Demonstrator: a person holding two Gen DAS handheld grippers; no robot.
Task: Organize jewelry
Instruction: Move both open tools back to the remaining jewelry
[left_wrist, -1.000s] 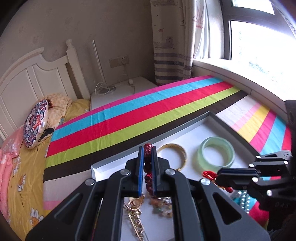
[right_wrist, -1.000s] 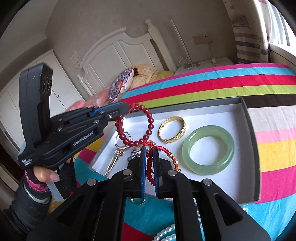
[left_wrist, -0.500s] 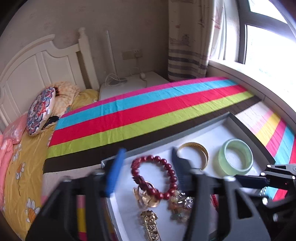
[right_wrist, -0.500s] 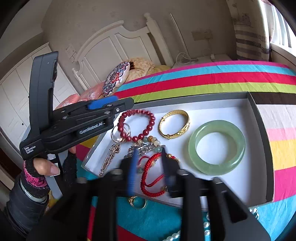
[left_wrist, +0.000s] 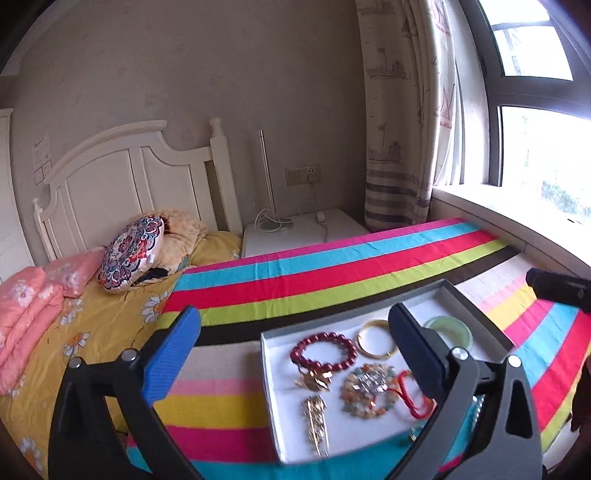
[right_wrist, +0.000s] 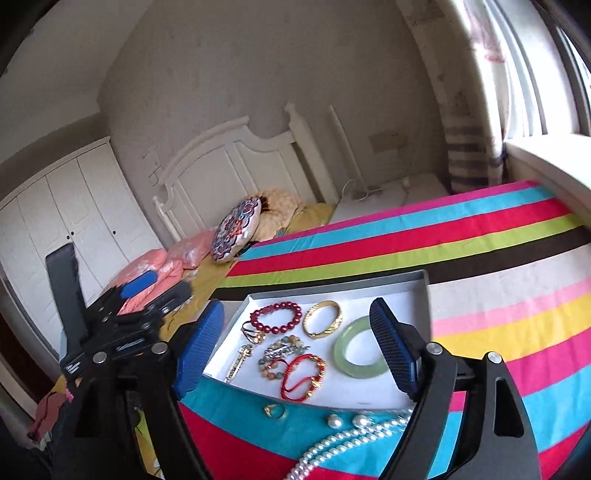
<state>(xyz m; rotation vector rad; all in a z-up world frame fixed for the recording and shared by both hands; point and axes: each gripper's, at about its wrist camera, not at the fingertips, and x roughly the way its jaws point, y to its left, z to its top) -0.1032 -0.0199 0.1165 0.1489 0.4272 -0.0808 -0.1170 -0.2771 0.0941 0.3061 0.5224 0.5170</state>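
Note:
A grey tray (right_wrist: 332, 286) with a white floor lies on the striped cloth. In it lie a dark red bead bracelet (right_wrist: 255, 317) (left_wrist: 297, 353), a red cord bracelet (right_wrist: 286, 374), a gold bangle (right_wrist: 321, 334), a jade bangle (right_wrist: 347, 363) and several smaller pieces. My left gripper (left_wrist: 291, 317) hovers above and short of the tray. Its jaws are opening wide, with nothing between them. My right gripper (right_wrist: 295, 308) also hangs above the tray's near side, its jaws opening and empty. The left gripper (right_wrist: 162, 291) shows at the tray's left in the right wrist view.
A pearl necklace (right_wrist: 332, 446), loose pearls and a gold ring (right_wrist: 275, 410) lie on the cloth in front of the tray. The striped cloth (left_wrist: 332, 273) covers the bed. Pillows (left_wrist: 129, 251) and a white headboard stand at the far left, with a window ledge at the right.
The left gripper let go of the dark red bead bracelet and the right let go of the red cord bracelet. Both bracelets now lie in the tray. Both grippers rose and drew back.

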